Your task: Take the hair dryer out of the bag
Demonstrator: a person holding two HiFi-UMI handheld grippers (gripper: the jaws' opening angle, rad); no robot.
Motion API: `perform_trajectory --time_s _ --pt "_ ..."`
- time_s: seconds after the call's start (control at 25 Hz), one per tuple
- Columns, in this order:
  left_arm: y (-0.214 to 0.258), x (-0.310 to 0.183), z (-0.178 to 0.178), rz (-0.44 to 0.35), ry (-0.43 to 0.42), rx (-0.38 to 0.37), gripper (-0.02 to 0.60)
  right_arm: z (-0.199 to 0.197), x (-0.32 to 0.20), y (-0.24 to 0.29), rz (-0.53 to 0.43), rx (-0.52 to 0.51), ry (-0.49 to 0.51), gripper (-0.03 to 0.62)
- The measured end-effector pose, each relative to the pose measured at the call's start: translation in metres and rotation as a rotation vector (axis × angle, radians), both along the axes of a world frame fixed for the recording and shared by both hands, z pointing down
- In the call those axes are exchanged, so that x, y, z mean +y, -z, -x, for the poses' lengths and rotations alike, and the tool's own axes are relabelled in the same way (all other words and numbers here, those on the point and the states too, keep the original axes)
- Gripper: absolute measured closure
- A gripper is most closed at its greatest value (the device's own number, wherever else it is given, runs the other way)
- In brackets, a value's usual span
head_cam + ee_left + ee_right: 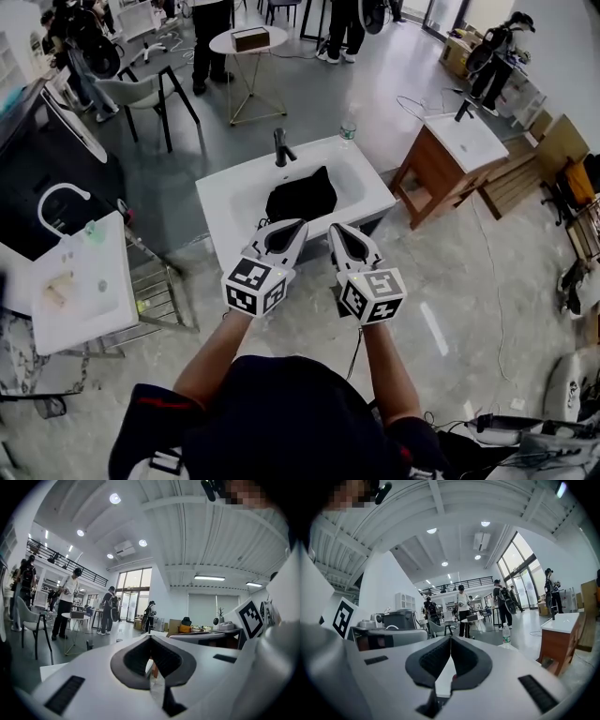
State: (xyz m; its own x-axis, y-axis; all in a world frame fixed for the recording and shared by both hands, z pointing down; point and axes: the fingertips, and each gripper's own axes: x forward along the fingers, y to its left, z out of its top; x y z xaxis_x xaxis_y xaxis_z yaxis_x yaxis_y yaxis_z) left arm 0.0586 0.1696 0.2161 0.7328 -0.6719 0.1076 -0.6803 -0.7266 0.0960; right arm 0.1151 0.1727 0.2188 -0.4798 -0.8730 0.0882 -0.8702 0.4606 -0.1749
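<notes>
Two tools hover side by side over the near edge of the white counter (225, 202): the left gripper (296, 225) and the right gripper (336, 230), each with its jaws pressed together on nothing. A black bag (301, 197), soft and crumpled, lies in the counter's sunken basin, below the dark faucet (281, 147) at the far edge. The hair dryer shows in no view, and what the bag holds cannot be told. A clear bottle (348, 129) stands at the far right corner.

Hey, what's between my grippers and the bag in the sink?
Nothing: the head view shows only bare white sink between the left gripper, right gripper and the bag.
</notes>
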Motion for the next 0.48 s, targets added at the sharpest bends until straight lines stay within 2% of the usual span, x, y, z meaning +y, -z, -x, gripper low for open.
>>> perform_trajectory --time_s 0.24,0.48 --pt "0.001 -0.002 -0.001 -0.008 0.009 0.002 0.571 0.004 -0.002 0.002 -0.016 -0.013 0.034 0.56" --pt "0.0 -0.02 0.006 0.0 0.02 0.018 0.571 0.013 -0.016 0.0 -0.02 0.016 0.052 0.56"
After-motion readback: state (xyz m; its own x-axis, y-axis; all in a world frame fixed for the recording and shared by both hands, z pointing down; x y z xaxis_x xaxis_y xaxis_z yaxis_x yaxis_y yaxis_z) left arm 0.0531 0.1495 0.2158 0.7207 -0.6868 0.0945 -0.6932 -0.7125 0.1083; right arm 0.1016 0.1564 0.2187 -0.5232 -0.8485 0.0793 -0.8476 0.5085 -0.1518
